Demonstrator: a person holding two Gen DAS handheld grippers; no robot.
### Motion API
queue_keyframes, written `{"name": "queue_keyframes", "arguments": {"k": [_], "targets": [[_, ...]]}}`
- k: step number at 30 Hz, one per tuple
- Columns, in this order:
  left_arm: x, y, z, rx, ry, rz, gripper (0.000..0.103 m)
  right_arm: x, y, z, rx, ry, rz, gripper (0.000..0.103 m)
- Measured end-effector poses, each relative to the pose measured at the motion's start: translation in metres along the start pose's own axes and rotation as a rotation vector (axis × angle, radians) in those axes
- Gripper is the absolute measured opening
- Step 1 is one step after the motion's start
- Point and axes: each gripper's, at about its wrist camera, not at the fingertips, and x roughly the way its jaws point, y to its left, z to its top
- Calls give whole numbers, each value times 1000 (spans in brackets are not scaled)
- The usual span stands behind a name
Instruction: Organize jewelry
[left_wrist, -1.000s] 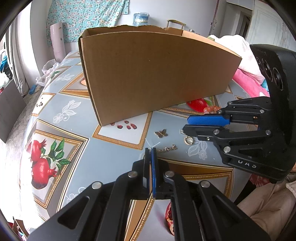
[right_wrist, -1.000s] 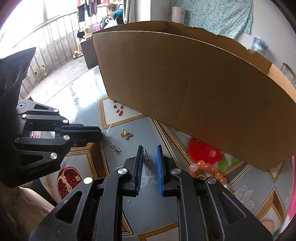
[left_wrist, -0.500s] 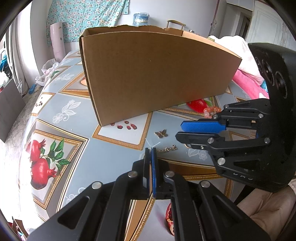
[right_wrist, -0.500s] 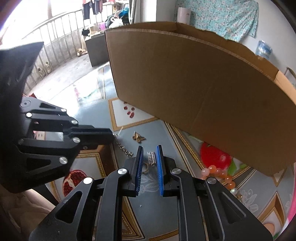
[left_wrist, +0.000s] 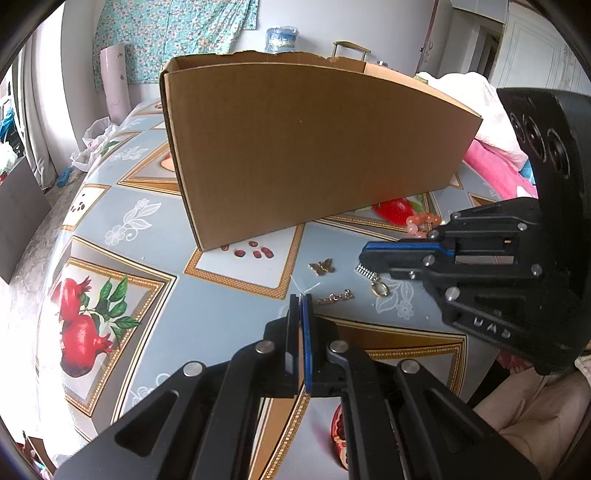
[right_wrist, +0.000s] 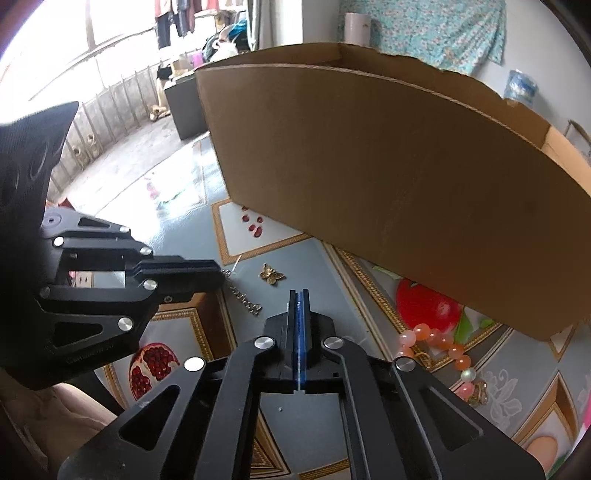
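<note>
"Pinching what, and why?"

"Your left claw (left_wrist: 301, 297) is closed on one end of the chain (left_wrist: 332, 297), so the rest trails flat on the counter (left_wrist: 207, 314). Your right claw (right_wrist: 299, 295) is pressed narrow over the silver piece (left_wrist: 365, 271); I cannot tell if it is gripped."

"Count?"

"One chain, one butterfly charm (left_wrist: 322, 266), one oval ring (left_wrist: 379, 289), one bead bracelet (right_wrist: 436, 343), all lying loose before one cardboard box (left_wrist: 295, 147)."

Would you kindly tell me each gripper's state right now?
Left gripper: shut on the thin gold chain.
Right gripper: shut; whether it holds anything cannot be told.
</note>
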Motion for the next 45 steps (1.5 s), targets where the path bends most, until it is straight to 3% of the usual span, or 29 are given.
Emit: {"name": "queue_keyframes", "arguments": {"k": [6,11,13,31,38,45], "targets": [[0,1,0,-3,-2,-1,2,-5,-18,-1,52,-14,-20,0],[0,1,0,-2,-2,0,2,-4,-27,-2,103,4,48,5],[0,0,0,-1,-3,0,2,-4,-25,-3,87,5,46,12],[0,1,-1,-2,-4,0,2,-11,19,-12,-45,52,26,19],[0,1,-1,-2,-4,0,2,-17,0,-10,20,9,19,19],[0,1,-1,-2,-4,0,2,-9,5,-8,-17,23,25,19]]}}
